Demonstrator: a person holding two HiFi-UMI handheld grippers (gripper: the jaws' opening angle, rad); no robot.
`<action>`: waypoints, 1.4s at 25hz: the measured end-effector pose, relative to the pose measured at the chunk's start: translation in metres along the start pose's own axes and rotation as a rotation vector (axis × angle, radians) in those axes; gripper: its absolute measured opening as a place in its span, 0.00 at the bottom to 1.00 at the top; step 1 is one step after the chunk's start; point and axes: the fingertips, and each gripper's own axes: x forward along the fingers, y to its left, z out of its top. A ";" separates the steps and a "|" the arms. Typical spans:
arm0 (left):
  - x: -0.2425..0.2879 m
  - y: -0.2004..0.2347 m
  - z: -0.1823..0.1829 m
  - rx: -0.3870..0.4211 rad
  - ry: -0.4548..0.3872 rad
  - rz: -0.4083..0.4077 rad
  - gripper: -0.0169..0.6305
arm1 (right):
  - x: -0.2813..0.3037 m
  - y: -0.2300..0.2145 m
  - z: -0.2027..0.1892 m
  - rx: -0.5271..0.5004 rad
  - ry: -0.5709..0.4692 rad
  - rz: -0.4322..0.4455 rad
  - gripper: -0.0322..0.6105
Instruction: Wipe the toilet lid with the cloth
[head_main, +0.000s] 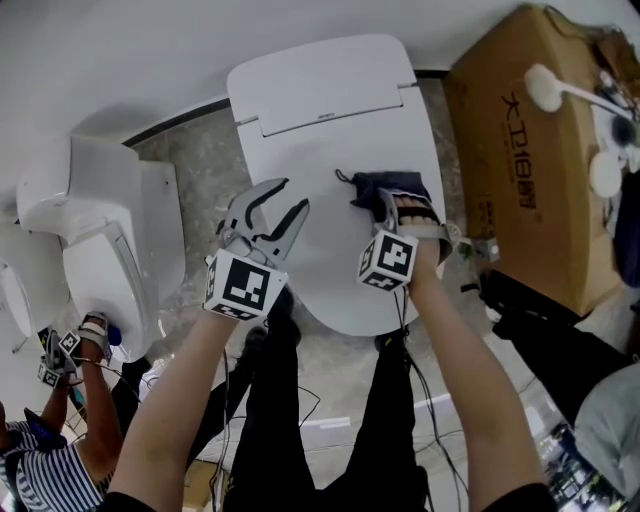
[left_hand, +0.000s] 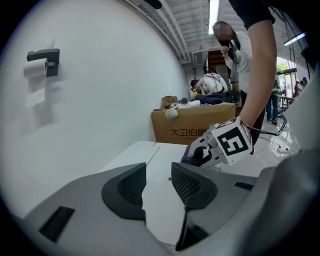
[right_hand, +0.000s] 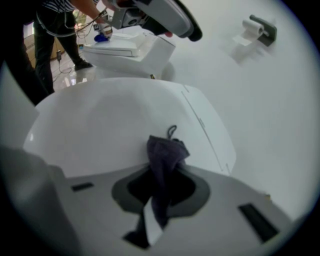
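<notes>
I had the right tongs (right_hand: 161, 189) clamped on the dark cloth (right_hand: 165, 152). The jaws were pinched together with fabric bunched between them, one strip hanging back under them and the rest poking forward. The cloth was down on the white toilet lid (head_main: 330, 250), near the lid's right edge and toward its rear, hinge end. A small loop on the cloth lay on the lid, on the side toward the lid's middle. The right tongs pointed from the lid's front edge toward the rear, with the marker cube over the front right part of the lid.

My left tongs (left_hand: 158, 186) were open, jaws apart with nothing between them, just bare lid showing through the gap. They were over the lid's left edge, roughly level with the right tongs and apart from the cloth. I couldn't tell whether they touched the lid.

A printed cardboard box (head_main: 510, 150) stood just beside the toilet on its right. A second toilet (head_main: 110, 250) stood on the floor to the left, with another person (head_main: 60, 440) reaching over it. The left gripper view showed a toilet-paper holder (left_hand: 44, 61) on the white wall (left_hand: 100, 100).
</notes>
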 end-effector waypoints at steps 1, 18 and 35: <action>0.000 -0.001 0.000 0.000 0.001 -0.001 0.28 | -0.002 0.005 0.003 0.001 -0.010 0.004 0.16; -0.005 -0.012 -0.008 0.005 0.012 -0.011 0.28 | -0.044 0.095 0.041 0.007 -0.090 0.065 0.16; -0.012 -0.016 -0.017 -0.009 0.022 -0.006 0.28 | -0.067 0.156 0.075 0.010 -0.131 0.131 0.16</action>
